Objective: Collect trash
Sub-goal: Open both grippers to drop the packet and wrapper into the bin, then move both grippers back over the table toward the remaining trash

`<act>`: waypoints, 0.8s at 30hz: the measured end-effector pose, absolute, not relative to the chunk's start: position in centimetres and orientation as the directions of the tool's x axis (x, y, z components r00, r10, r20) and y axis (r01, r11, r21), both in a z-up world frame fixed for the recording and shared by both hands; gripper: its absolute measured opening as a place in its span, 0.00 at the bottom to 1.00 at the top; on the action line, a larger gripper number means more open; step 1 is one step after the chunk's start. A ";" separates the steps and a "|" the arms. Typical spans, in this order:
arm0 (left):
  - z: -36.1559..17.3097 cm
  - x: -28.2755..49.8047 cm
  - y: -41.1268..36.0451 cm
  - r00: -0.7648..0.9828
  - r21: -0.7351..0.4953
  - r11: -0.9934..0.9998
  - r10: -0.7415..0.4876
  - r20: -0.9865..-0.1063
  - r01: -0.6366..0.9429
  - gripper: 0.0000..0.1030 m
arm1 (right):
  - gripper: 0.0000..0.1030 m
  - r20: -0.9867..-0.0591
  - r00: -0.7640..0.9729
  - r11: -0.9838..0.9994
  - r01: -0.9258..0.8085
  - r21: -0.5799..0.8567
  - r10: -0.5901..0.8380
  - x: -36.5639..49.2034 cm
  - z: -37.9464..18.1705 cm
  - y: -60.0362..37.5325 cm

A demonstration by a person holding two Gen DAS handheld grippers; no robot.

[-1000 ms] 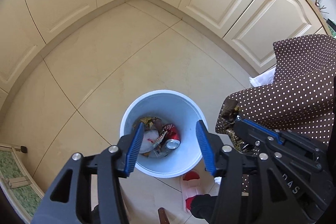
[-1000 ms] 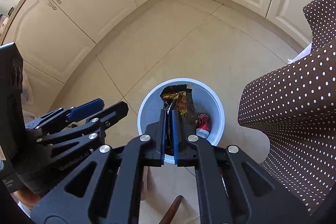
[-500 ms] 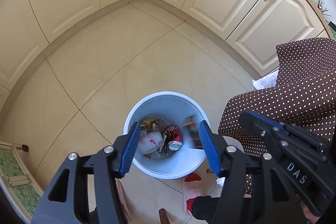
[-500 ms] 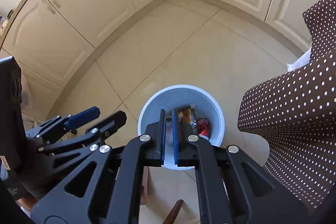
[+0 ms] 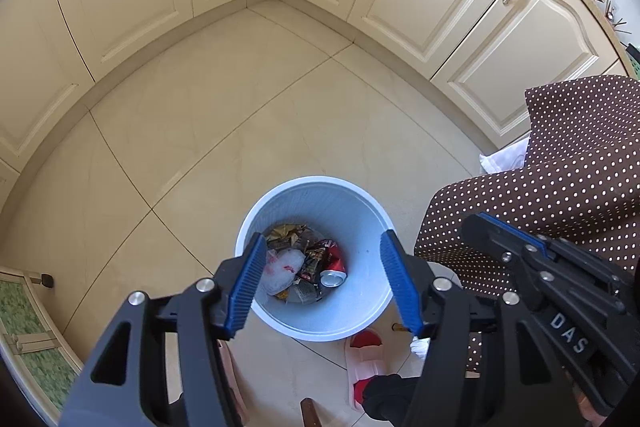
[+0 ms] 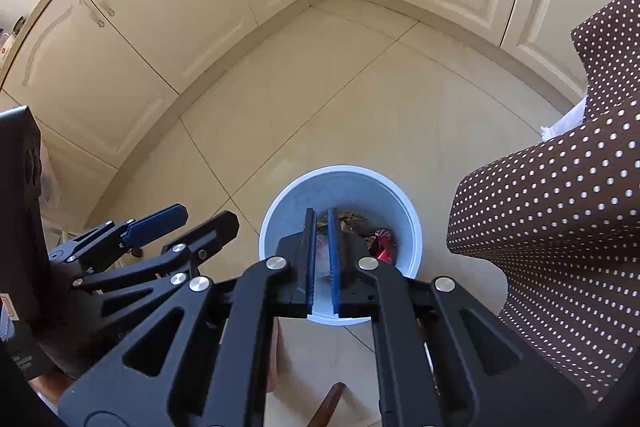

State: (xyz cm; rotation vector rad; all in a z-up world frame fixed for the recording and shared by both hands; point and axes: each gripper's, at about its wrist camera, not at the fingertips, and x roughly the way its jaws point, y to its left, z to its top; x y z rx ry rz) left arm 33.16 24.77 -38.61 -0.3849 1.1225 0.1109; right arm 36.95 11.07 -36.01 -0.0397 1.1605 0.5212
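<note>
both hand-held grippers are hanging empty above the bin (image 5: 362, 211): left hand-held gripper (image 5: 322, 287) parted, right hand-held gripper (image 6: 322, 263) nearly closed. seek remaining trash beyond six o'clock.

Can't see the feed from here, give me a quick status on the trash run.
Left gripper open, empty, jaws just widened. Right gripper shut, empty. Both over bin; can, wrappers inside. Nothing blocking.

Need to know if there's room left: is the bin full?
No. Trash covers only the bottom of the bin; its inner wall is bare above.
</note>
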 end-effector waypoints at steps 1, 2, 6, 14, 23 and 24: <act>-38.4 33.0 24.7 0.440 -0.242 0.930 -0.101 -0.892 -0.277 0.57 | 0.06 -0.878 0.301 0.881 -0.411 0.234 0.373 36.8 -35.6 10.9; -38.0 32.9 24.6 0.447 -0.236 0.931 -0.093 -0.890 -0.277 0.57 | 0.06 -0.875 0.308 0.882 -0.411 0.231 0.373 36.7 -35.2 10.8; -35.7 31.9 24.2 0.486 -0.244 0.930 -0.085 -0.870 -0.274 0.57 | 0.07 -0.856 0.363 0.883 -0.427 0.198 0.367 35.6 -32.1 9.9; -26.5 29.4 20.8 0.621 -0.234 0.953 -0.067 -0.781 -0.191 0.64 | 0.07 -0.773 0.489 0.883 -0.429 0.189 0.403 33.0 -23.3 5.7; -16.2 28.4 12.0 0.720 -0.189 0.982 -0.125 -0.682 -0.008 0.69 | 0.38 -0.632 0.663 0.909 -0.372 0.186 0.401 29.4 -13.1 -4.8; -15.5 28.5 10.7 0.722 -0.181 0.983 -0.136 -0.679 0.015 0.70 | 0.44 -0.620 0.682 0.917 -0.356 0.182 0.388 29.2 -12.3 -6.3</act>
